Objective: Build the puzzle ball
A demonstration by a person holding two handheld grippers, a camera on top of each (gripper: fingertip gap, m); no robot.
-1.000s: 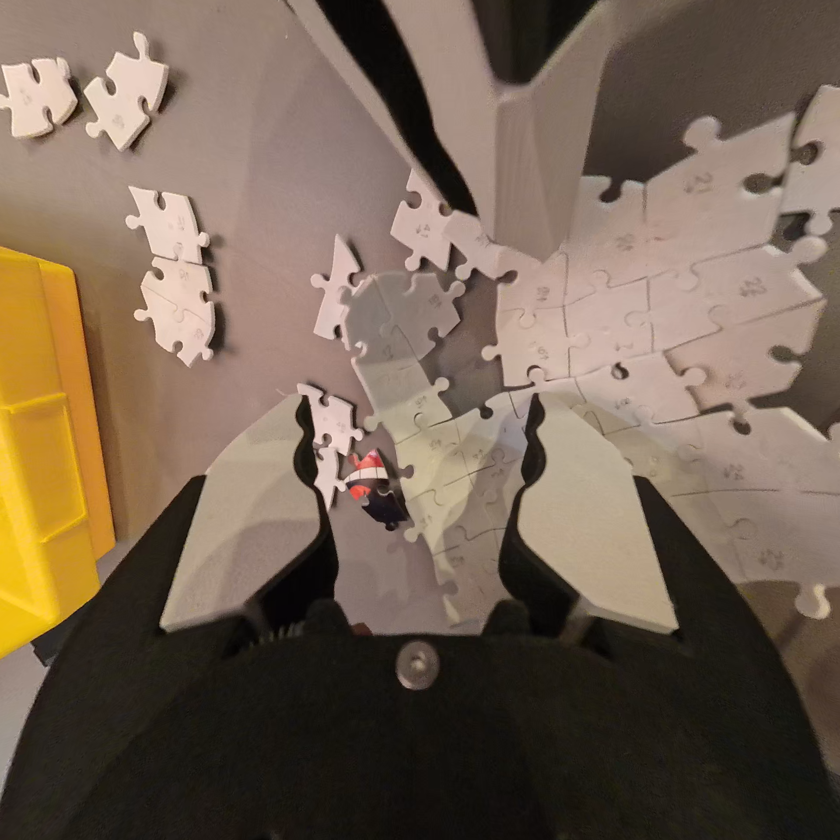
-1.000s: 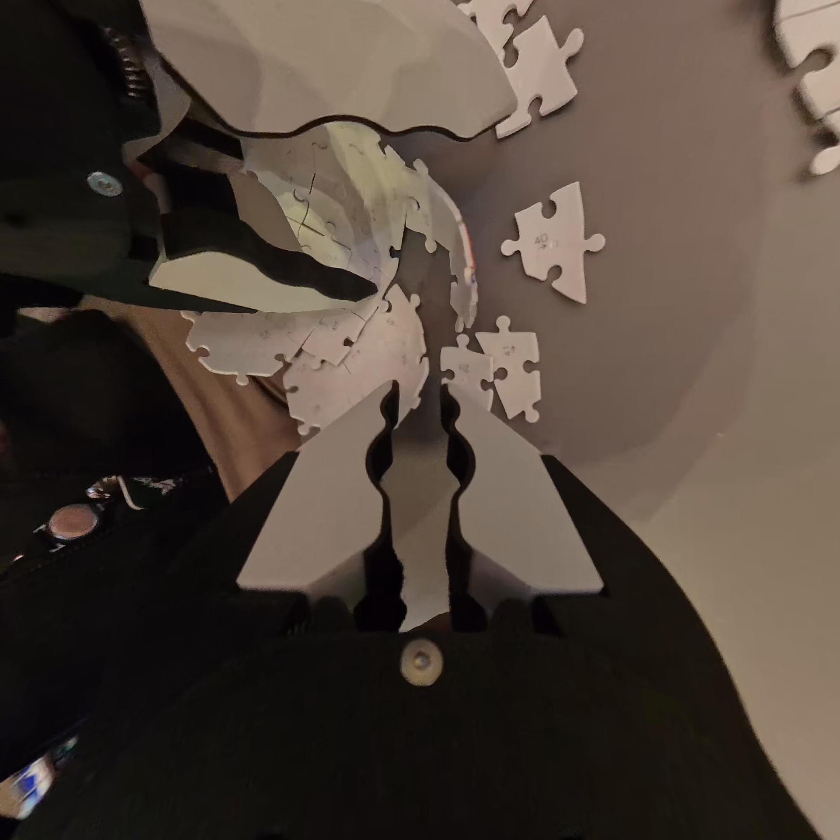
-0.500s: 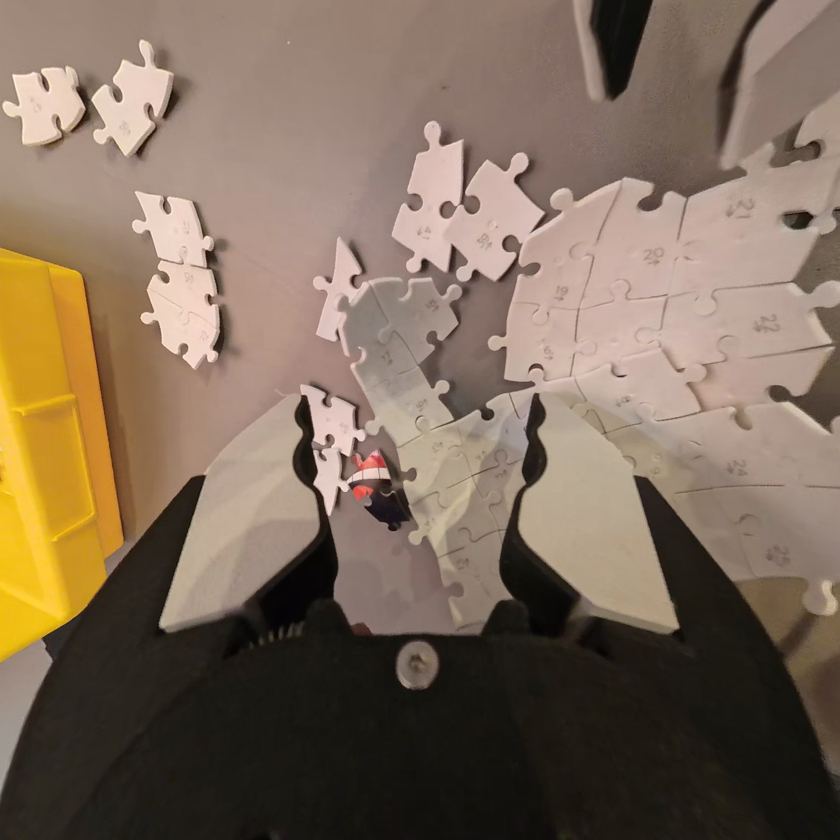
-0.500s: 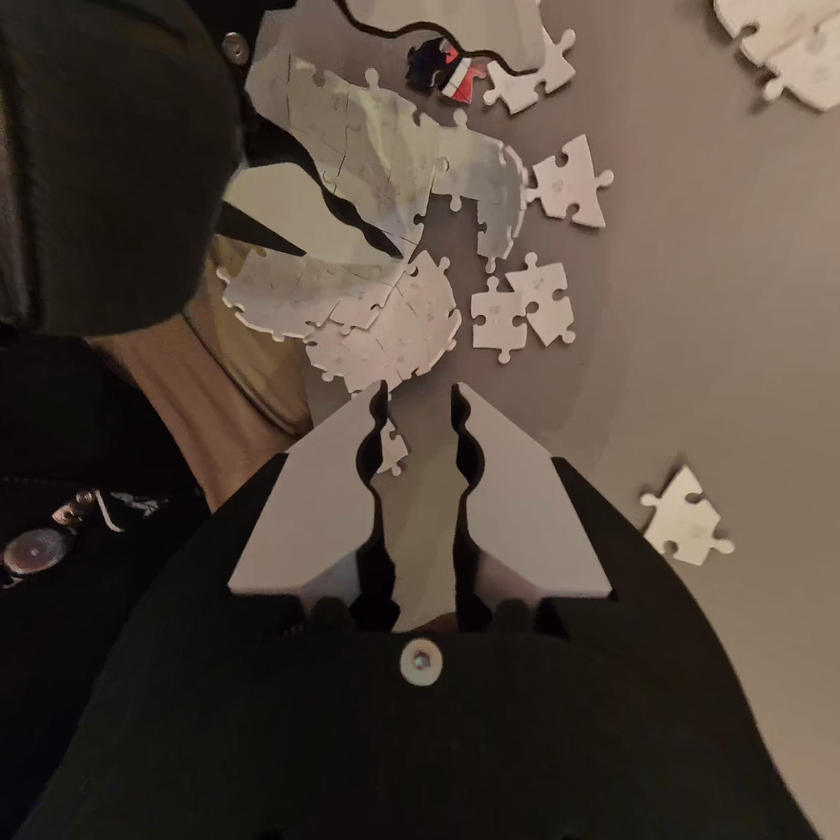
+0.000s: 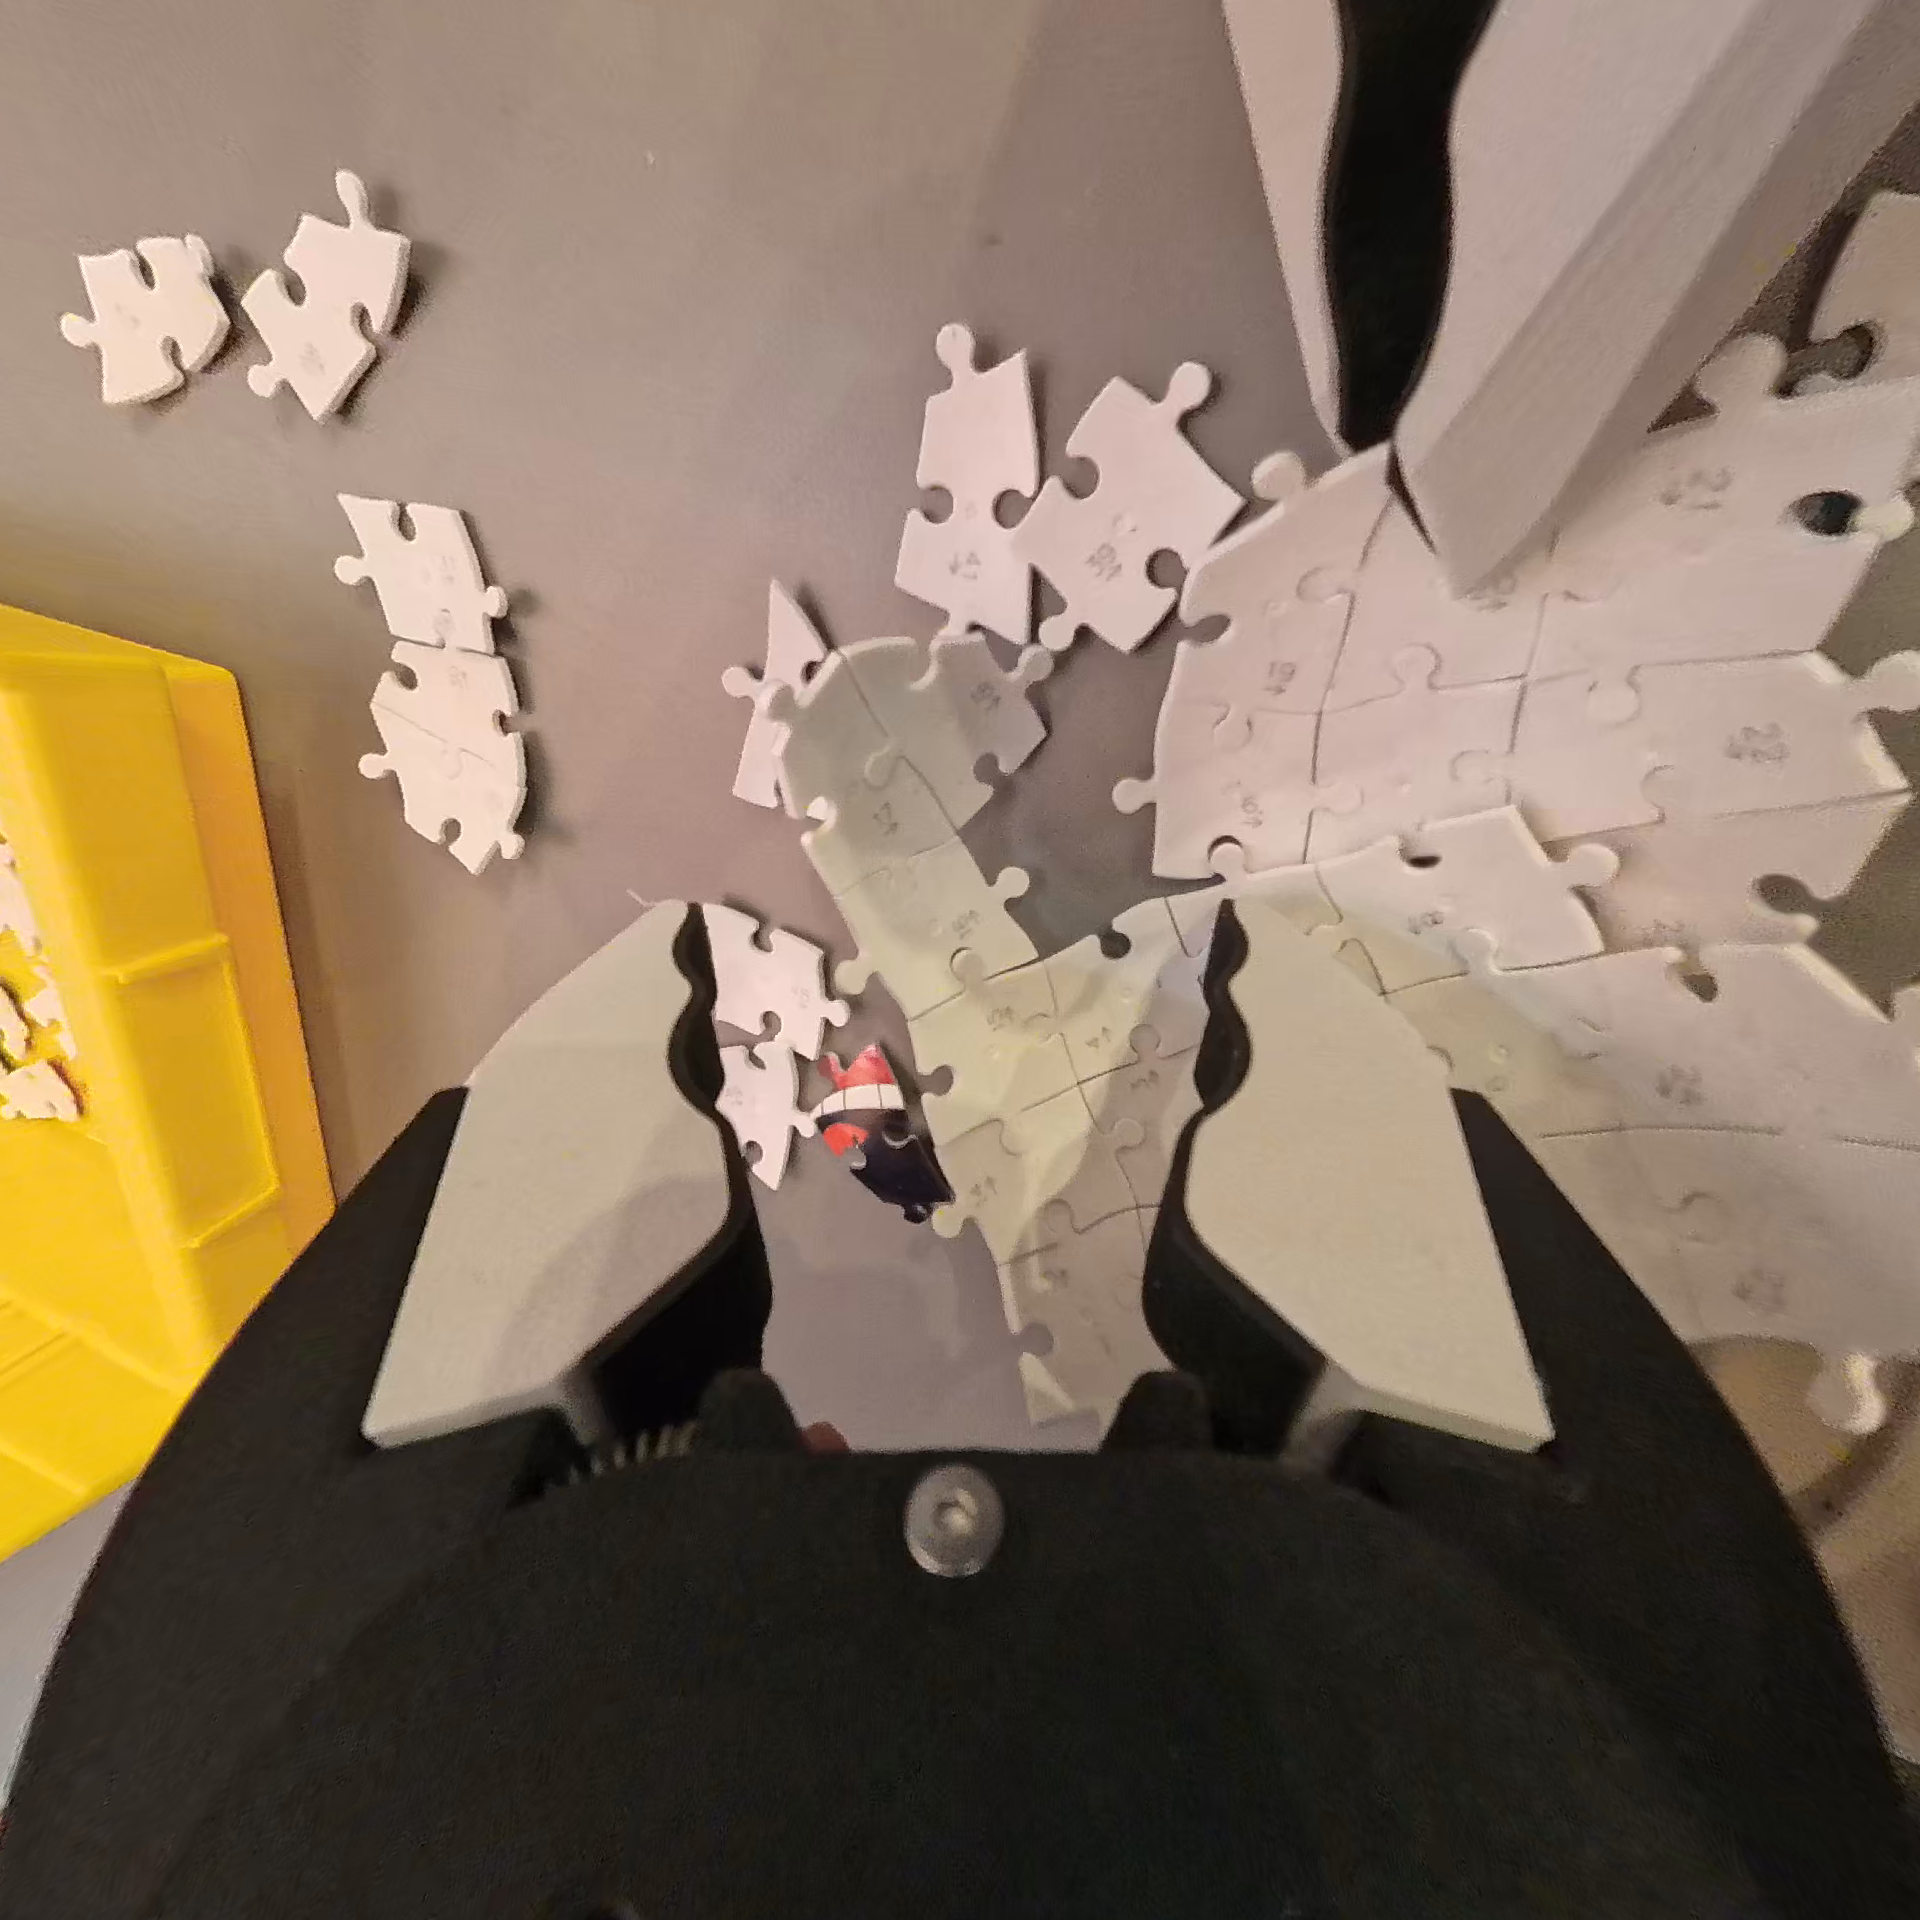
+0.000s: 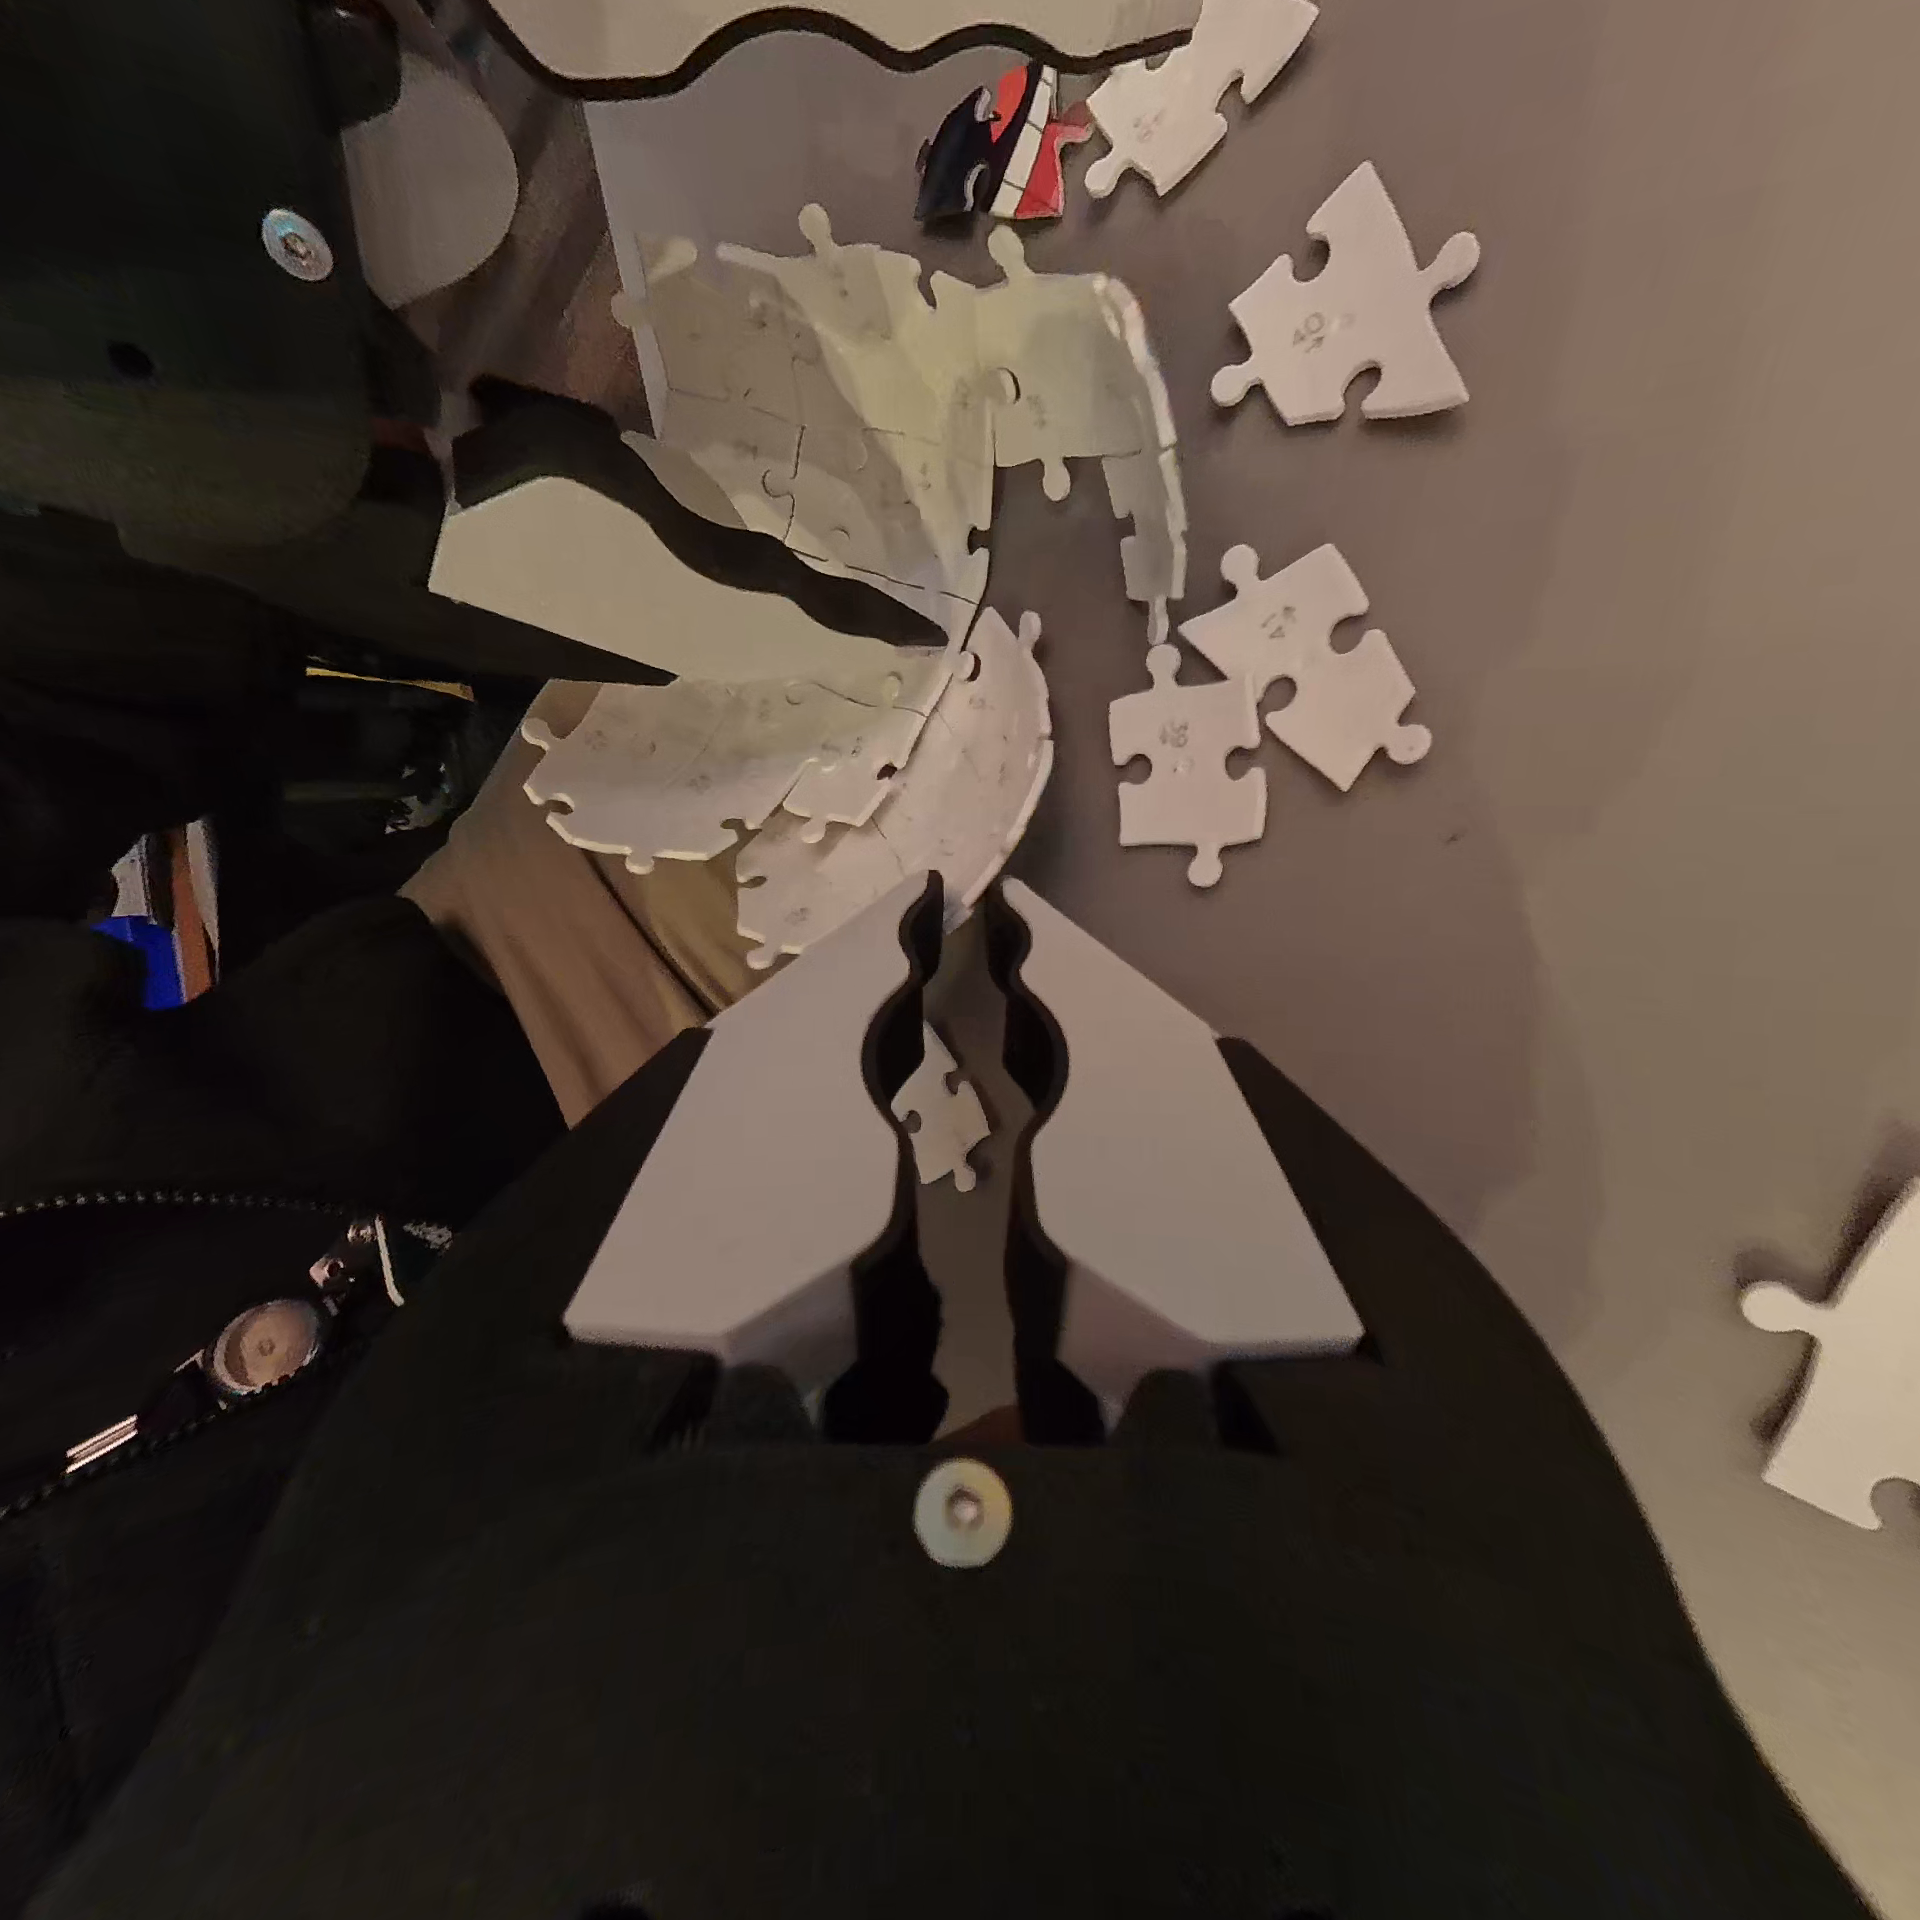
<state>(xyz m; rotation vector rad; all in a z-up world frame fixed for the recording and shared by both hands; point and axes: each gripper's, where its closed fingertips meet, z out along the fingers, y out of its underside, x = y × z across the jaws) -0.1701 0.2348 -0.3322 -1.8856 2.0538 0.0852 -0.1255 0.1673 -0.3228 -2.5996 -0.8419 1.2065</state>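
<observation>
The puzzle ball is a partly built curved white shell (image 5: 1403, 727), lying inside-up on the grey table (image 5: 623, 260). My left gripper (image 5: 951, 925) is open wide, with a narrow arm of the shell (image 5: 997, 1039) between its fingers. In the right wrist view its lower finger (image 6: 644, 592) lies over the shell (image 6: 883, 436). My right gripper (image 6: 964, 888) has its jaws nearly together on the shell's near edge (image 6: 935, 810). It also shows in the left wrist view (image 5: 1392, 488), at the shell's far edge.
Loose white pieces lie around: a pair (image 5: 1060, 520), two at the far left (image 5: 239, 312), a joined strip (image 5: 447, 665), and single pieces (image 6: 1351, 312) (image 6: 1849, 1382). A red-and-dark printed piece (image 5: 878, 1132) lies face-up. A yellow bin (image 5: 104, 1039) stands left. A person's dark jacket (image 6: 208, 1351) is close.
My right gripper drew back from the shell, then returned to its edge with narrower jaws. My left gripper stayed open in place.
</observation>
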